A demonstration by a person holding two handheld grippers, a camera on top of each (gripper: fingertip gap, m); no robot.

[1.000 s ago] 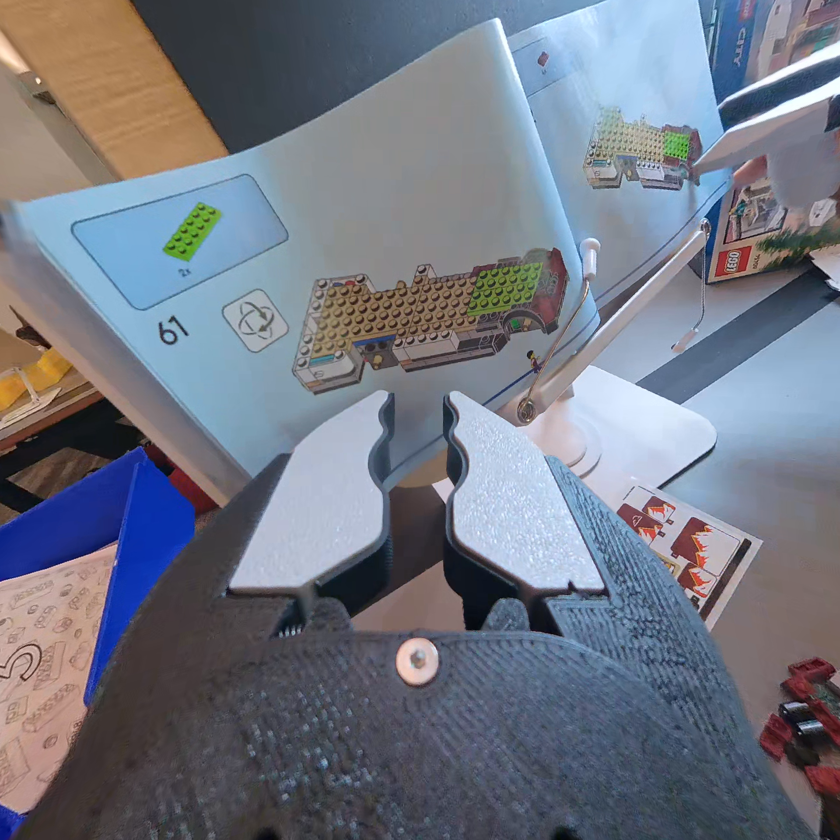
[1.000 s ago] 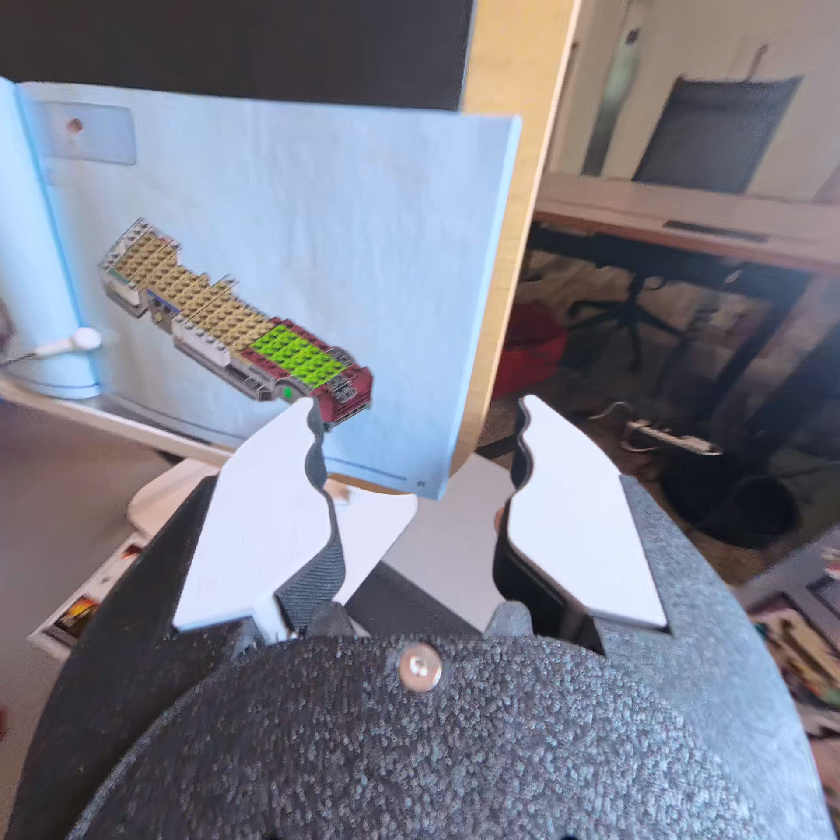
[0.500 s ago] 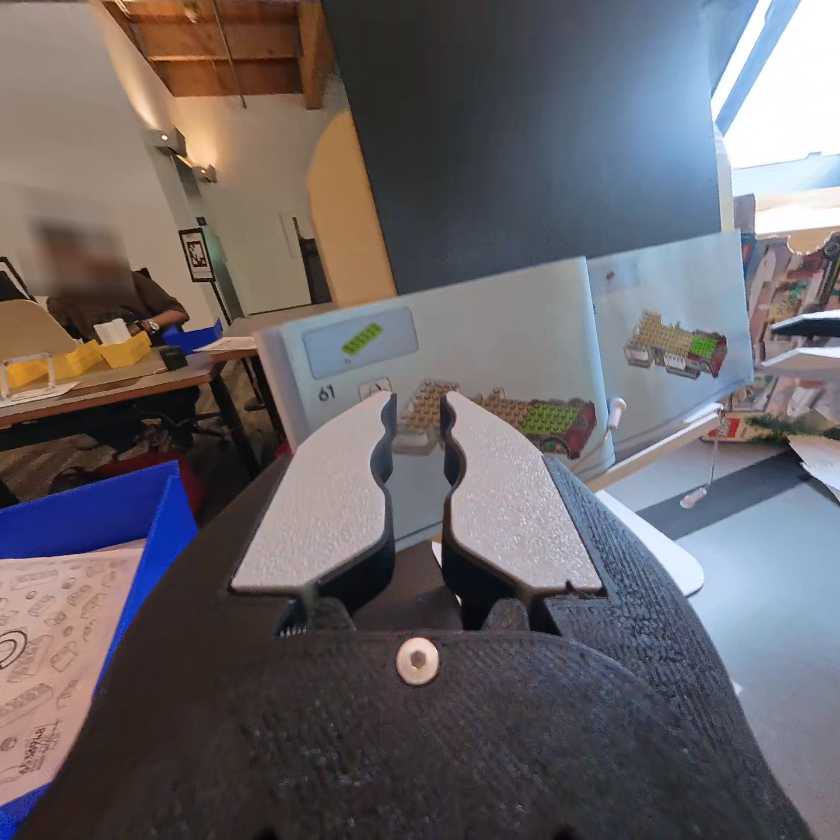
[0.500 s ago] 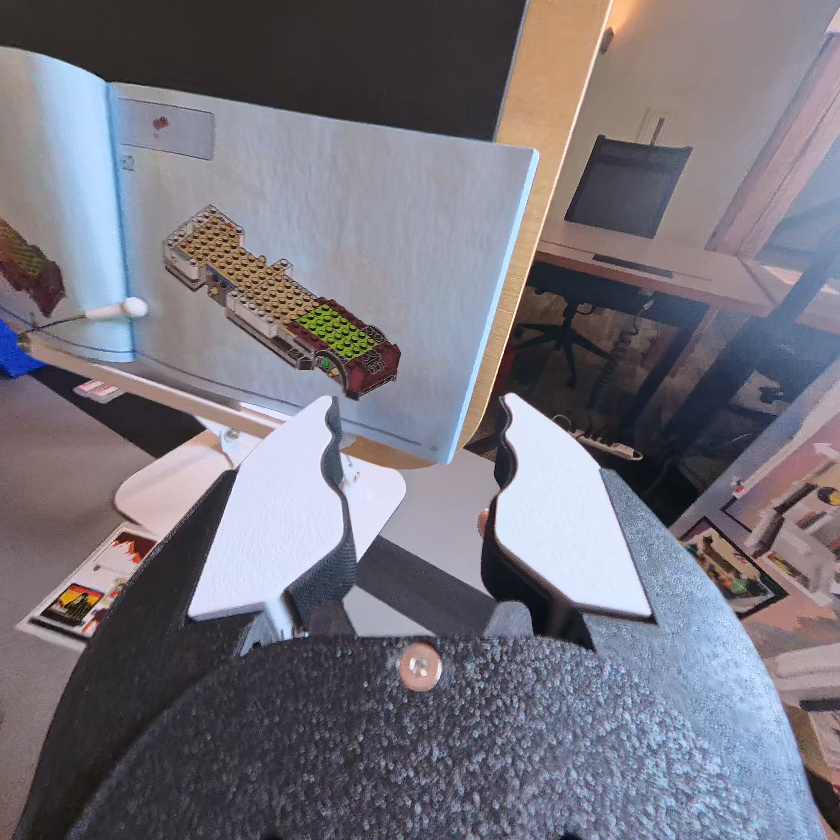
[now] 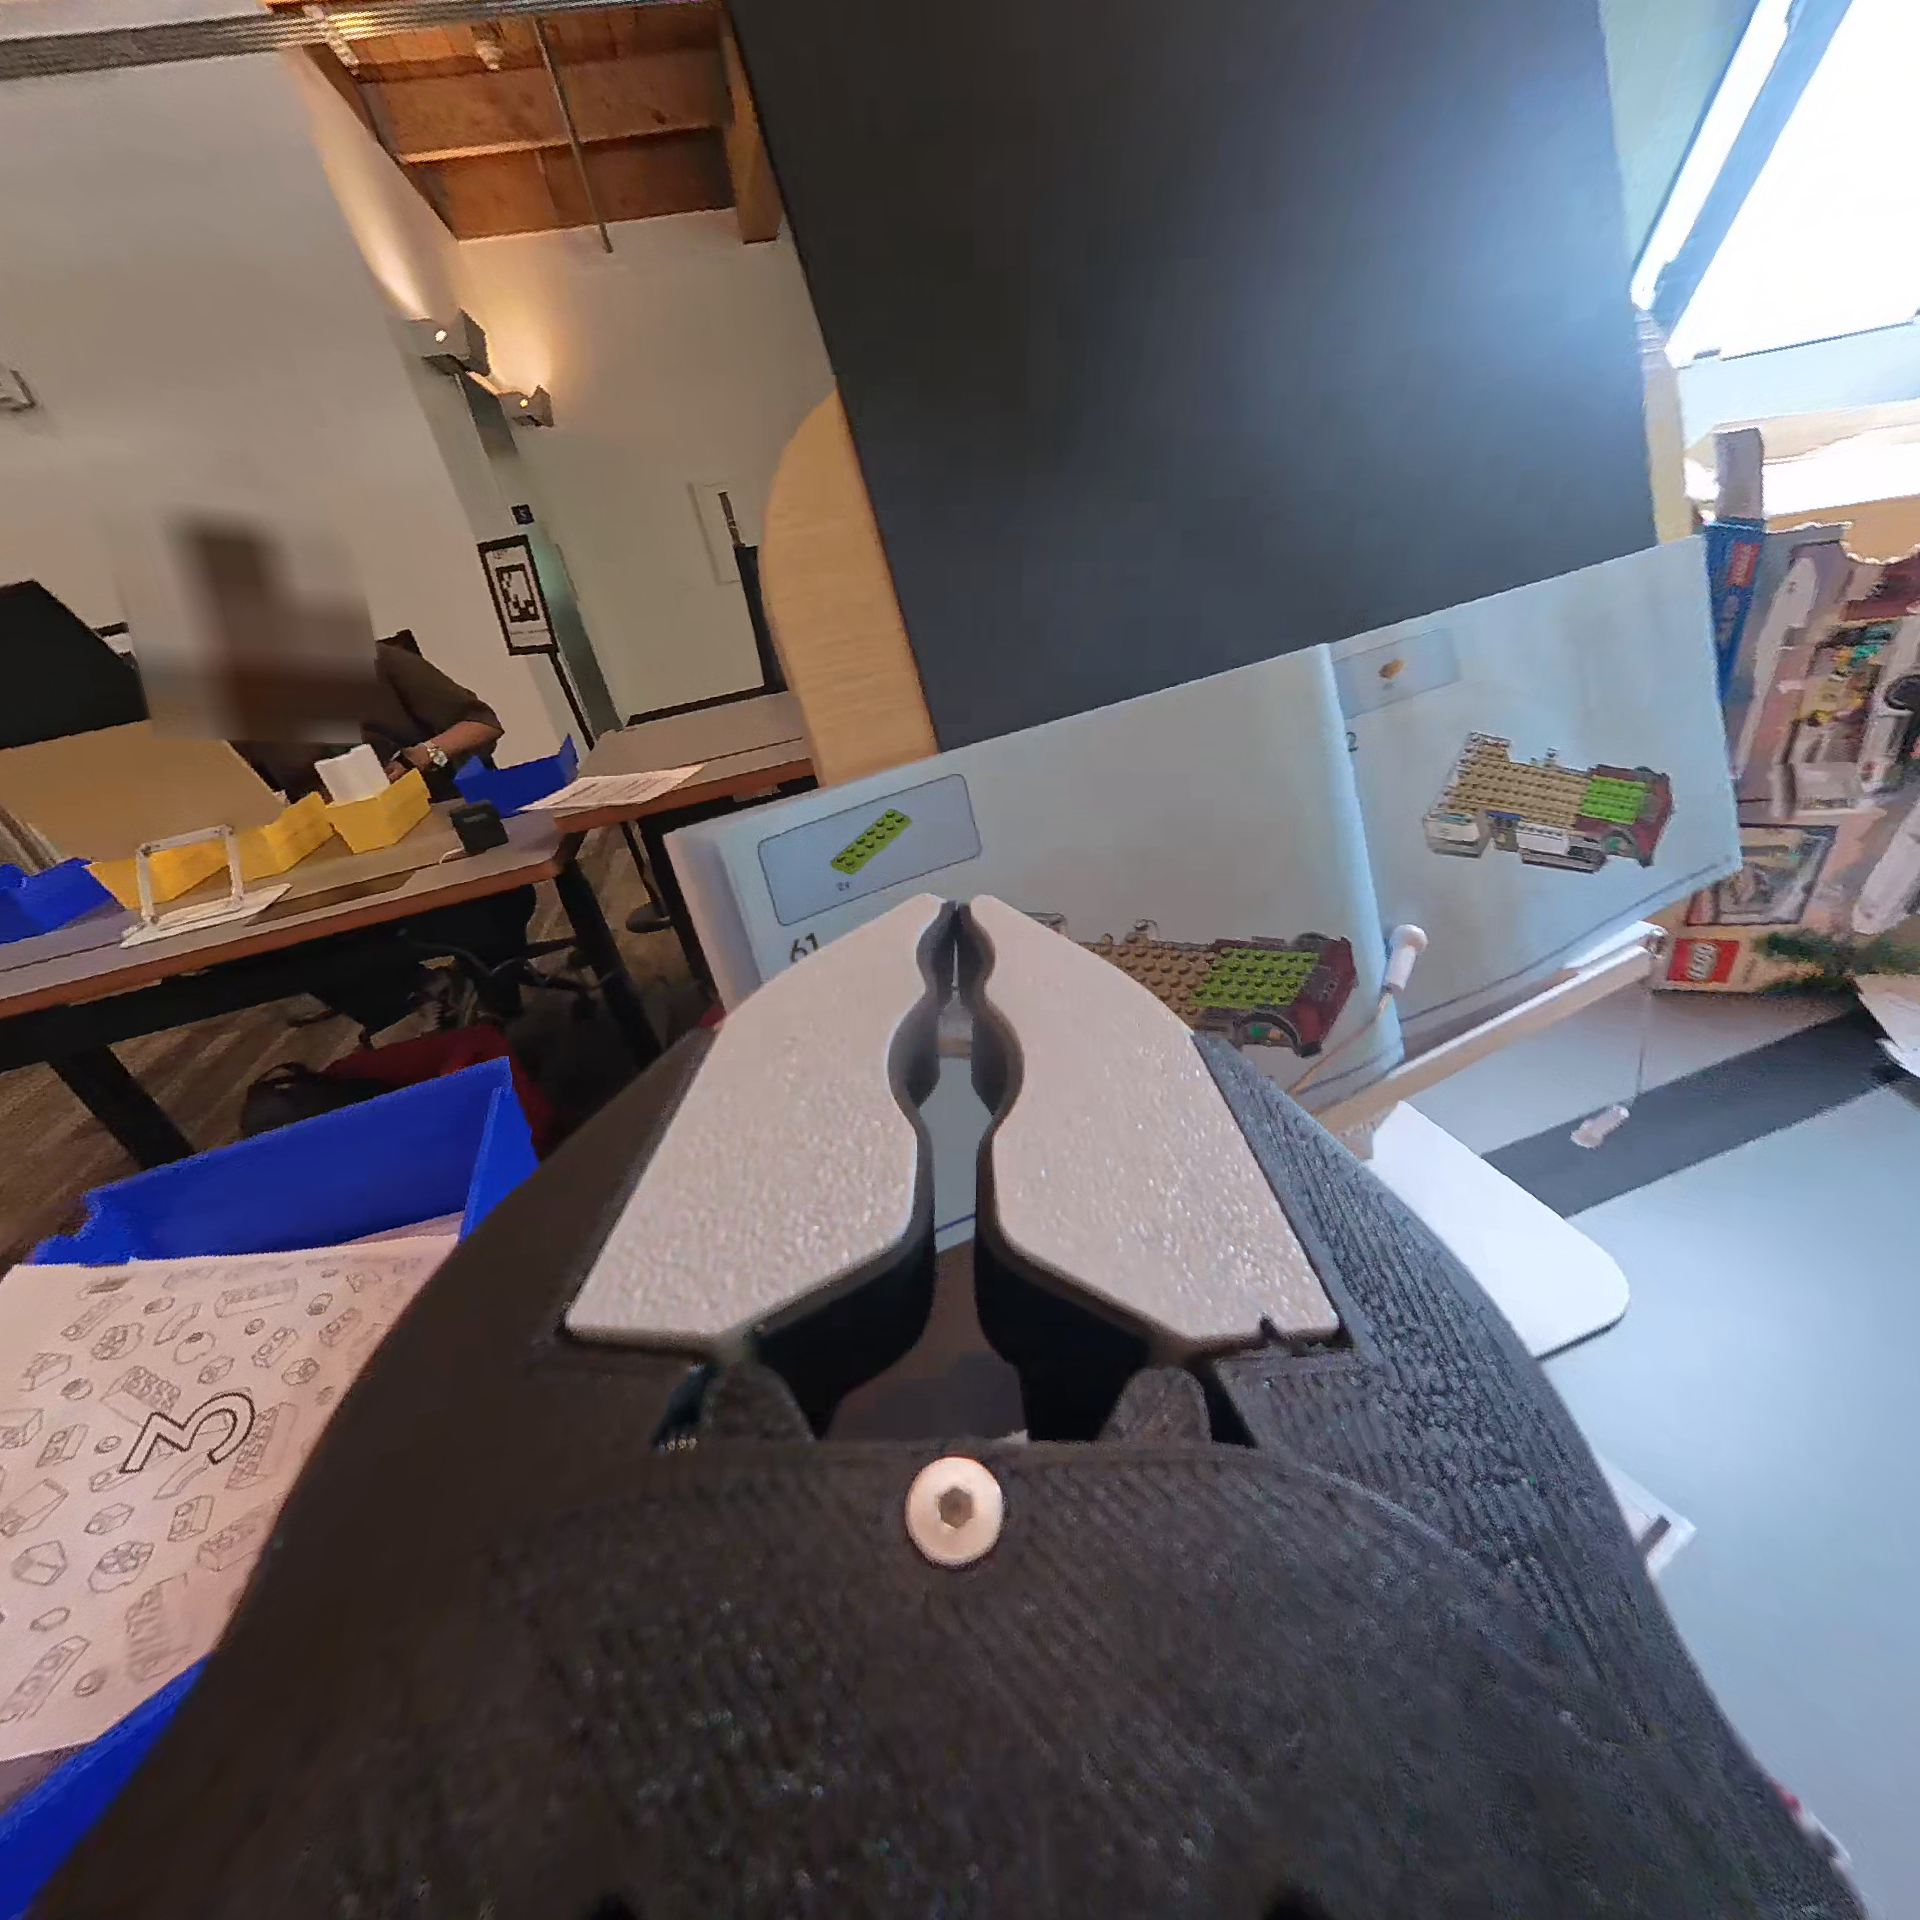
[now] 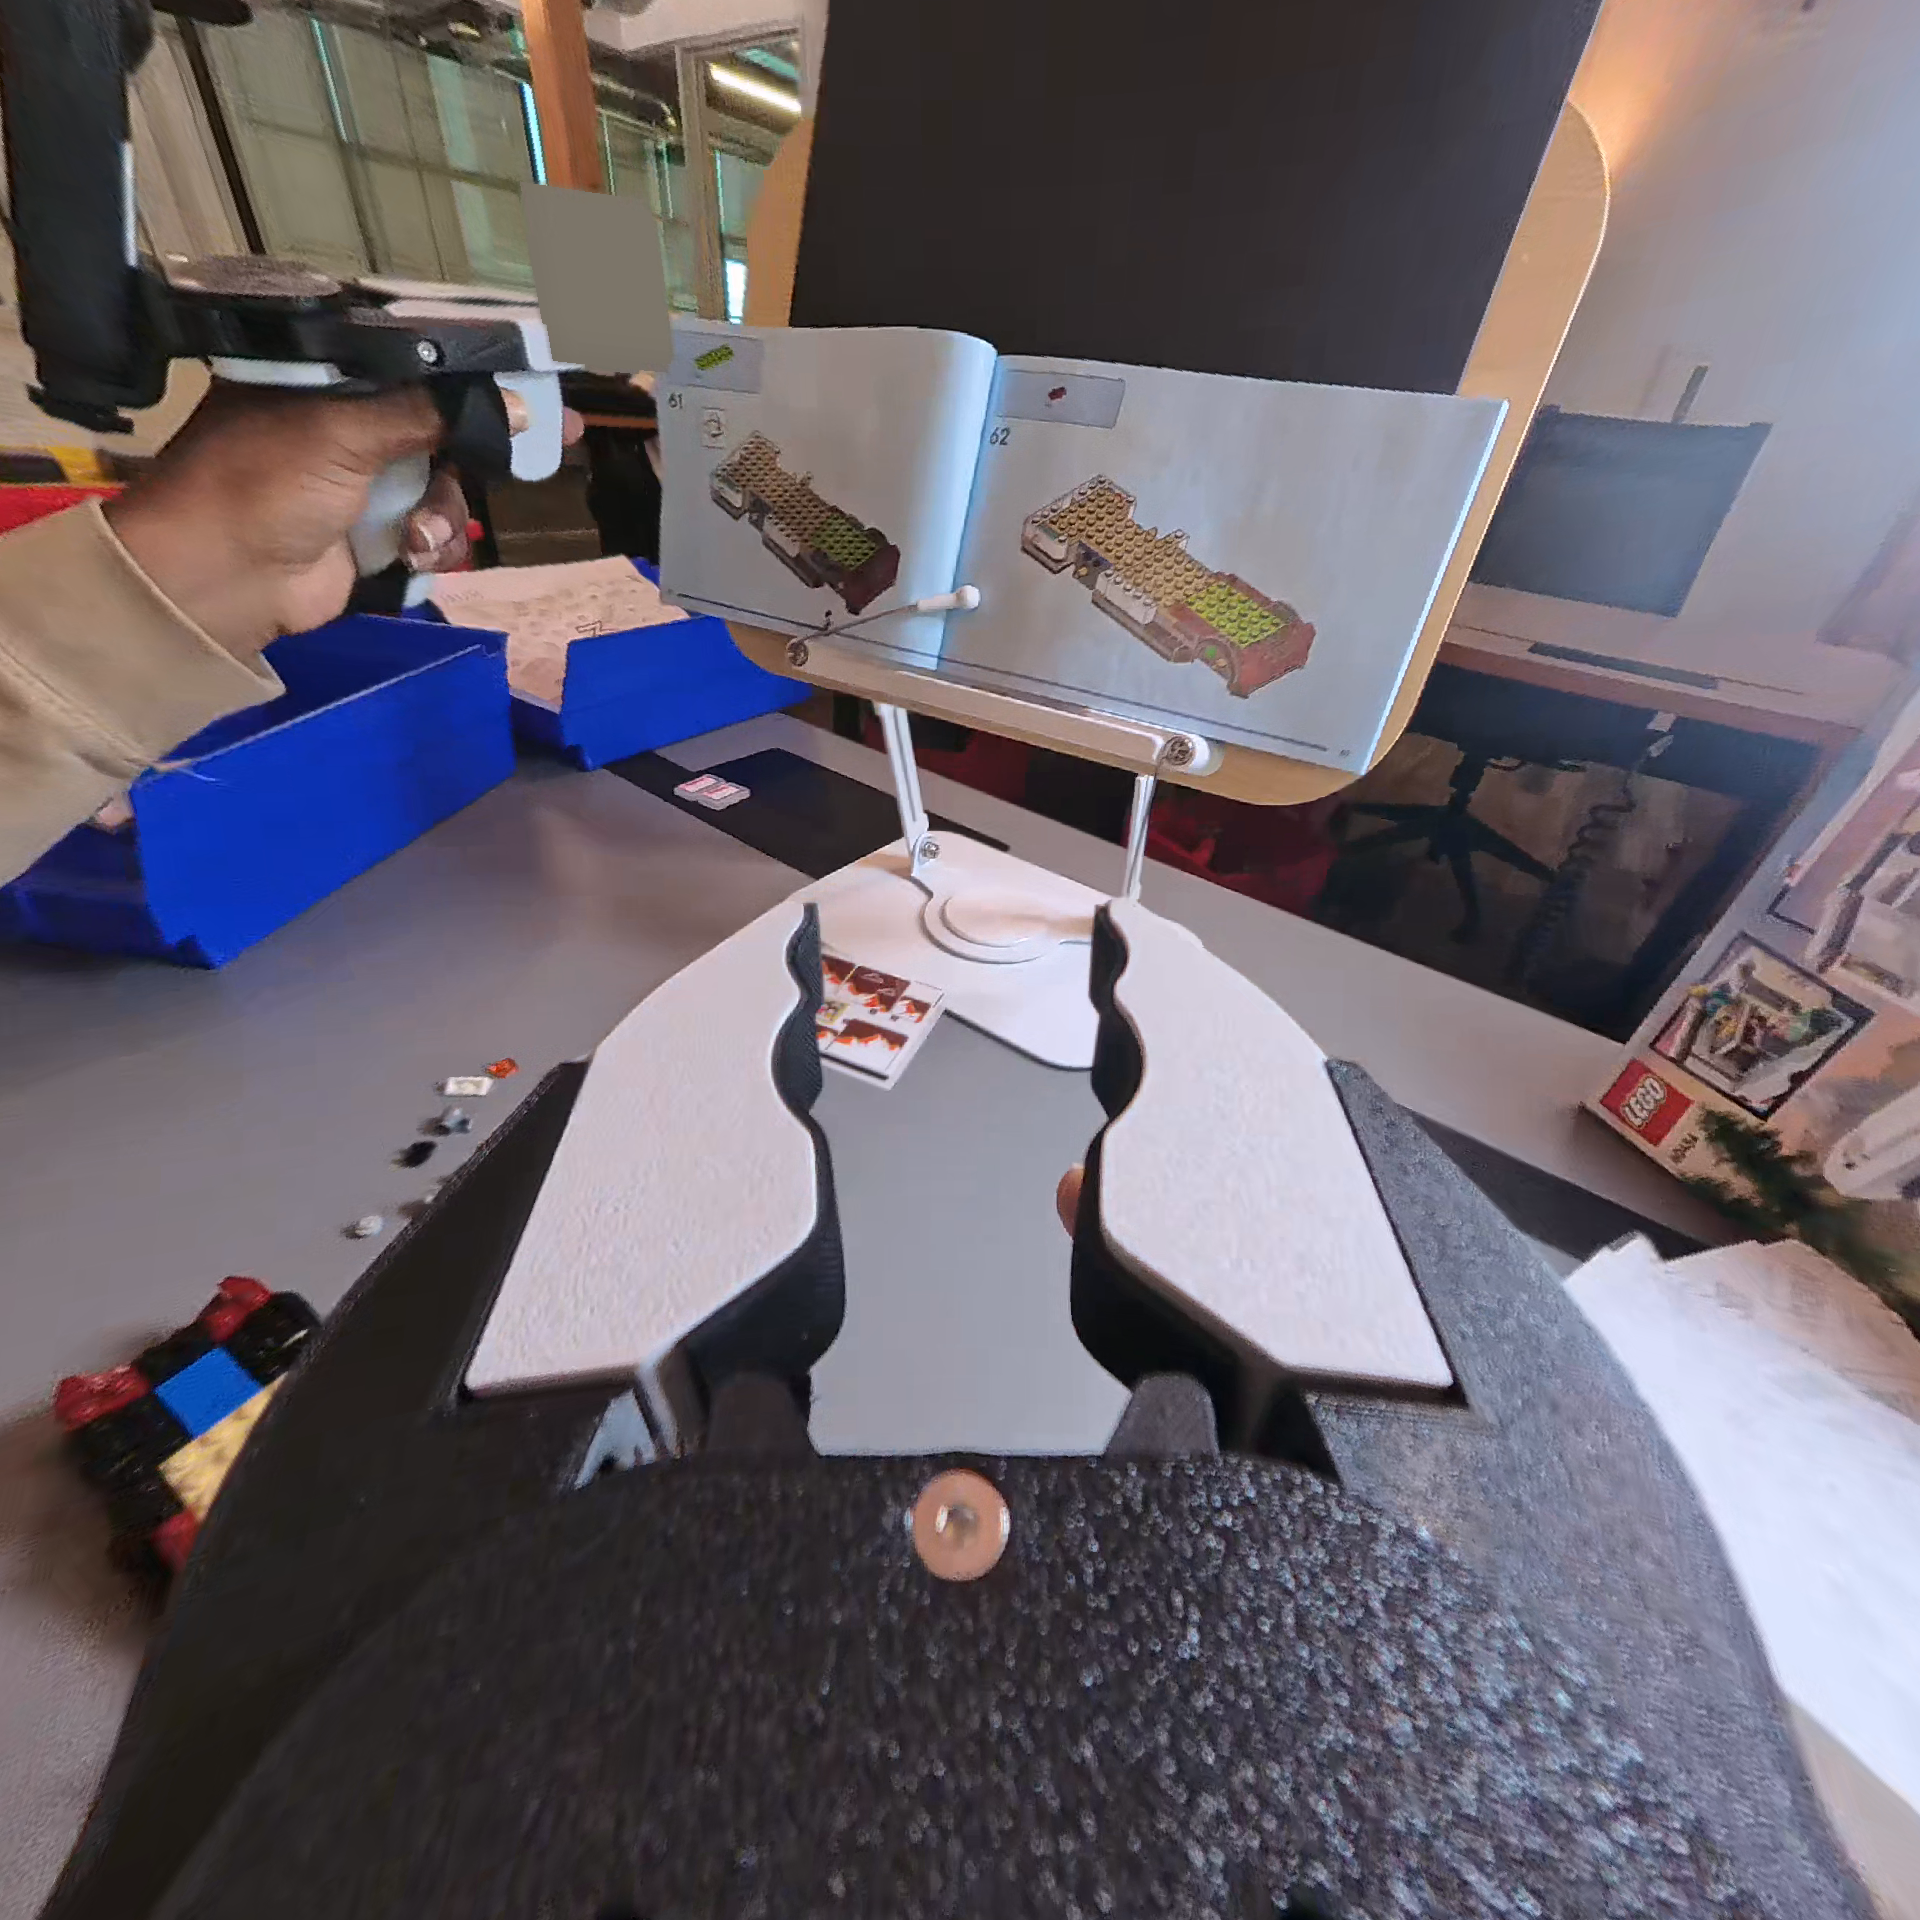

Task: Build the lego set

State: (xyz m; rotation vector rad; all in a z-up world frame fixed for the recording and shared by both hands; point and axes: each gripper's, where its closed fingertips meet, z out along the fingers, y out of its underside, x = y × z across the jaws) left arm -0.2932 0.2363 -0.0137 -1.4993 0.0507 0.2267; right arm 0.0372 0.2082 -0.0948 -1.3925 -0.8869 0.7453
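**Instruction booklet open on its stand, both grippers clear of it**

Instruction booklet (image 6: 1081, 530): we see it lying open on a stand (image 6: 997, 935) with a white base, ahead of and above both sets of jaws. A thin white-tipped clip arm (image 6: 951, 601) lies across the lower part of the left page, near the fold. The pages show a tan, green and dark red brick model.

Left gripper (image 5: 954, 920): we note its fingertips pressed together at the very tip, with nothing between them. The booklet's left page (image 5: 1039, 831) sits just beyond the tips, apart from them. In the right wrist view this gripper (image 6: 540, 416) hangs in the air, held by a hand (image 6: 281, 499), off to the left of the booklet and above the blue bins (image 6: 322, 769).

Right gripper (image 6: 951, 925): jaws spread, bare between the pads. Through the gap we see grey table (image 6: 312, 987), the stand's base just past the tips, and a sticker sheet (image 6: 878, 1013) lying flat beside the left fingertip, partly hidden by it.

Left of the right gripper's jaws: a few small loose pieces (image 6: 457, 1101) scattered on the table, and nearer the camera a red, black and blue brick assembly (image 6: 177, 1392), blurred. Right of the jaws: a toy box (image 6: 1745, 1081) standing on the table edge and a white paper (image 6: 1787, 1455).

Below the left gripper's jaws on its left side: a blue bin holding a printed paper bag (image 5: 156, 1455).
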